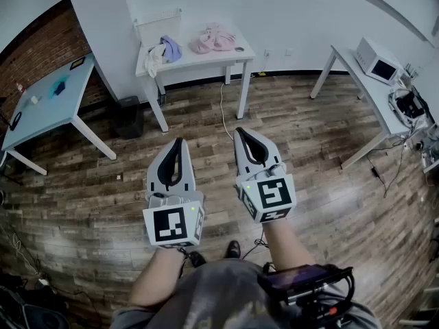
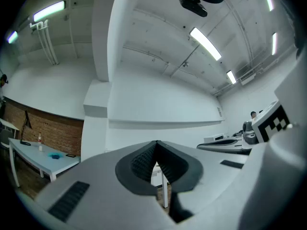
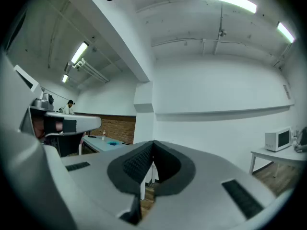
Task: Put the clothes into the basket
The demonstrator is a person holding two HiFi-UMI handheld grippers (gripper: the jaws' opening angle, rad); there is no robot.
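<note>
A wood-plank floor fills most of the head view, with a white wall along the top and a brick wall in the upper left corner. A pale blue table stands at the left edge and a long white table at the right, carrying a white microwave. At upper centre, against the wall, stands a smaller white table. The clothes lie on it in two heaps, a pink pile to the right and a white-and-lavender pile to the left. A white frame rises behind the left heap; I cannot tell whether it is the basket. A black bin sits on the floor lower left of this table. Low in the frame, the left gripper and right gripper are side by side, well apart from the clothes, jaws pressed together on nothing.
</note>
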